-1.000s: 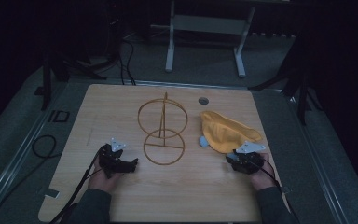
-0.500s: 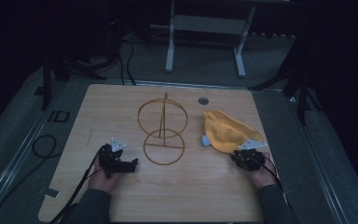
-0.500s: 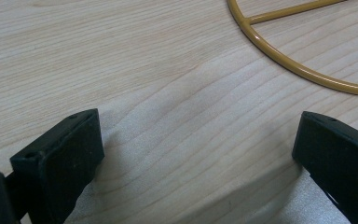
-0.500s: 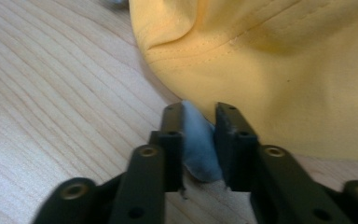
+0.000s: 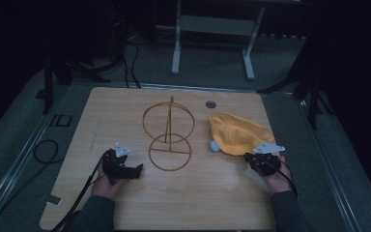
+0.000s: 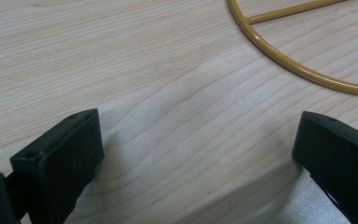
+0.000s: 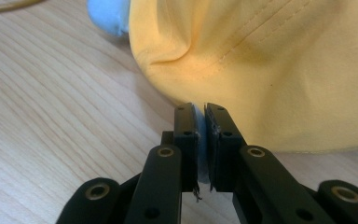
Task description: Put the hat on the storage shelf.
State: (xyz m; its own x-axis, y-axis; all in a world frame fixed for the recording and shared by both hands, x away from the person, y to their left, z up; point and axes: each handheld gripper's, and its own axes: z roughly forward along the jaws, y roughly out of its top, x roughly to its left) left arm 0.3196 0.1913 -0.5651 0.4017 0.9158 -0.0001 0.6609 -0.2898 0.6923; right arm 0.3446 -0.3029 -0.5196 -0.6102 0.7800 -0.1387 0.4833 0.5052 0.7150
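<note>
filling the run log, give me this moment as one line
left gripper: open, on table | right gripper: shut on yellow cloth edge | wire stand: untouched, mid-table

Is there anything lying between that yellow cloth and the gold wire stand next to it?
Almost nothing. The yellow cloth, pinched at its near edge by the right gripper, lies right of the wire stand. A small light-blue piece peeks out at the cloth's left edge; otherwise bare table separates them.

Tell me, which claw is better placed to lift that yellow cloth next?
The right claw, probably. Its jaws are already shut on the near edge of the yellow cloth. The left claw rests open on bare wood across the table, with the wire stand between it and the cloth.
</note>
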